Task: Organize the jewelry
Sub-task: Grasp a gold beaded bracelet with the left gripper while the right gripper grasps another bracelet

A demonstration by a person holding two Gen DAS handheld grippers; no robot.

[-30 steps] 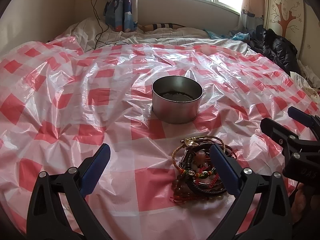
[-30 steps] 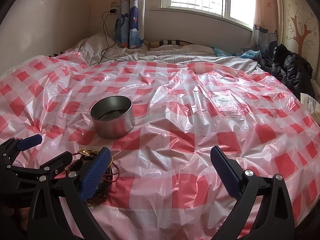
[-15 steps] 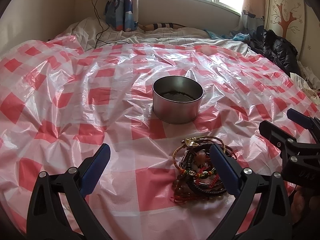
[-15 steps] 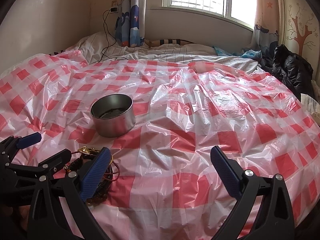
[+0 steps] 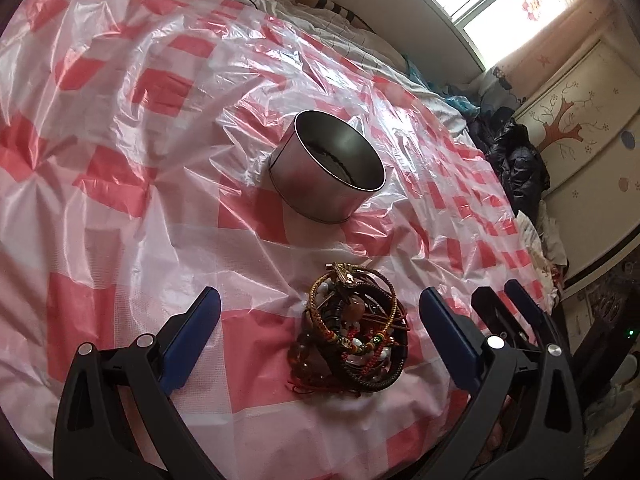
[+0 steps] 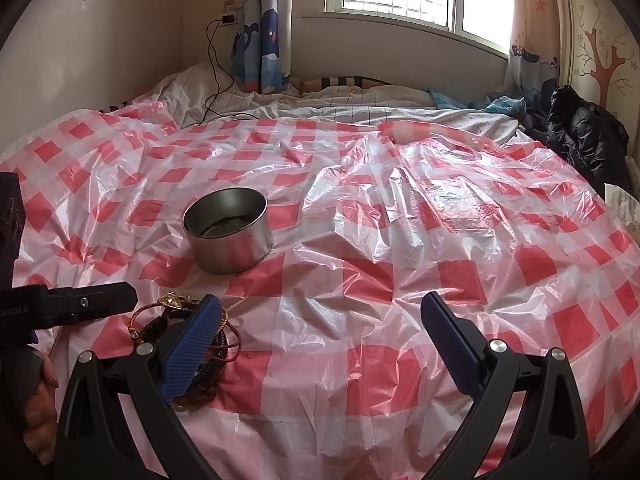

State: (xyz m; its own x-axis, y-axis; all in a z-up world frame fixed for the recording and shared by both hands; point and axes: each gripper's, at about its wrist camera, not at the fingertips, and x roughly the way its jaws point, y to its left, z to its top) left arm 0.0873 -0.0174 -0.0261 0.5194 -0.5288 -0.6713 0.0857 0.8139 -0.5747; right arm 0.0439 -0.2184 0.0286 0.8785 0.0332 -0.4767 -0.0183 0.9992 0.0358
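Note:
A tangled pile of bracelets [image 5: 354, 330] with beads, cords and a gold charm lies on the red-and-white checked plastic sheet. Beyond it stands a round metal tin [image 5: 328, 170], with something dark at its bottom. My left gripper [image 5: 320, 328] is open and tilted, its fingers on either side of the pile, a little short of it and above. My right gripper [image 6: 320, 332] is open over bare sheet, and its left finger [image 6: 192, 344] covers part of the bracelets [image 6: 160, 322]. The tin [image 6: 229, 236] stands ahead to the left in the right wrist view.
The checked sheet [image 6: 400, 240] covers a bed. White bedding and a charger cable [image 6: 216, 80] lie at the back, dark clothing [image 6: 584, 136] at the right. A person's hand [image 6: 38, 408] shows at lower left. The right gripper's fingers [image 5: 520, 308] appear beside the pile.
My left gripper has rolled to one side and moved closer over the bracelets, which now sit between its fingers. The right gripper has barely moved.

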